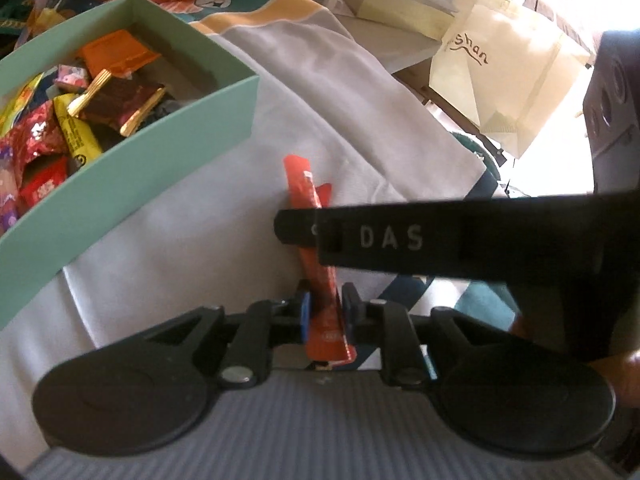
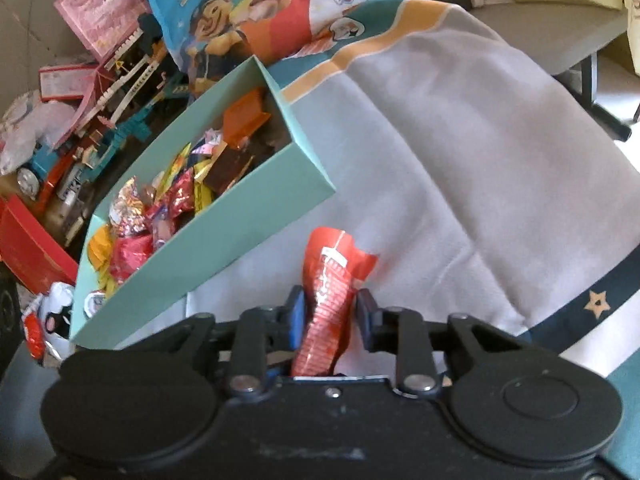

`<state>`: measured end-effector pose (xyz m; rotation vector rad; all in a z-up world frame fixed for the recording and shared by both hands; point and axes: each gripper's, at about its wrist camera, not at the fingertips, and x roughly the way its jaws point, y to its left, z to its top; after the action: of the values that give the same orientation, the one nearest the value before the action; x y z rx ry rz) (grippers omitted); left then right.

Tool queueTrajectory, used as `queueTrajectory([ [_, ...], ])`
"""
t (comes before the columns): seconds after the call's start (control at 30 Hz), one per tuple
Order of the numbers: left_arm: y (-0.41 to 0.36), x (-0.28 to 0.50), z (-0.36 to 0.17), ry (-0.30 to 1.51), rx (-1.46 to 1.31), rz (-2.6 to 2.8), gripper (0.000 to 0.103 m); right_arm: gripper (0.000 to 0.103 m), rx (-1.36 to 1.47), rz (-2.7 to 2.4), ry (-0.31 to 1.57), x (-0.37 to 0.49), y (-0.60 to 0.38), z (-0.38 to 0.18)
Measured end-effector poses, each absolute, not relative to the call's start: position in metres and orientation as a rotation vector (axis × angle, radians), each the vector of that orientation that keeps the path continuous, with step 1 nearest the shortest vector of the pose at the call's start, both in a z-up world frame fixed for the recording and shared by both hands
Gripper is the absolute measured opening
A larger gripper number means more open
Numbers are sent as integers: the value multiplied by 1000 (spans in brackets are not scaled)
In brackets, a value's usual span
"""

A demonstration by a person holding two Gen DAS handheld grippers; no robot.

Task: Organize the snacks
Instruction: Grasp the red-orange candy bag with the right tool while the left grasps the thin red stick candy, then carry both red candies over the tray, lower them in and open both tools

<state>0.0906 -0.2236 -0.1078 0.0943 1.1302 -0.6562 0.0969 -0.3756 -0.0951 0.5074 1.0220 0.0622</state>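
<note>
across the surface lies a grey cloth (image 2: 460, 140) with teal and orange borders. on its left part rests an open mint-green box (image 2: 224, 240), filled with mixed wrapped snacks (image 2: 168, 200). just right of the box, both tools meet over the cloth. left gripper (image 1: 325, 312): jaws closed fully on a thin red snack packet (image 1: 316, 280), seen edge-on. right gripper (image 2: 329, 312): jaws narrow, pads pressing a red packet (image 2: 332, 280) that stands upright between them. the right tool's finger (image 1: 400, 236) crosses the left wrist view, in front of the packet.
</note>
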Motion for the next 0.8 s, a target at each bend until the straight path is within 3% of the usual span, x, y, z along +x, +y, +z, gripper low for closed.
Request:
queueTrajectory([
  [0.23, -218, 90, -107, 1133, 57, -650, 20, 27, 518, 64, 1029, 99, -376, -97],
  [0.3, -214, 88, -106, 1130, 51, -640, 29, 27, 516, 64, 1032, 99, -376, -97],
  [0.37, -210, 86, -104, 1112, 56, -611, 58, 29, 512, 59, 1037, 100, -375, -96],
  [0.43, -205, 84, -104, 1098, 62, -560, 67, 25, 514, 68, 1047, 100, -370, -93],
  [0.5, -195, 81, -105, 1086, 39, -555, 60, 24, 516, 94, 1049, 98, -362, -89],
  [0.57, -185, 78, -104, 1092, 15, -558, 35, 24, 516, 112, 1053, 95, -355, -88],
  [0.6, -180, 77, -105, 1107, -18, -575, 28, 24, 521, 120, 1056, 95, -351, -87],
  [0.63, -176, 75, -105, 1116, -40, -582, 16, 24, 521, 125, 1060, 95, -346, -87],
  [0.8, -160, 60, -96, 1091, -30, -542, 16, 24, 481, 177, 1064, 93, -323, -77],
])
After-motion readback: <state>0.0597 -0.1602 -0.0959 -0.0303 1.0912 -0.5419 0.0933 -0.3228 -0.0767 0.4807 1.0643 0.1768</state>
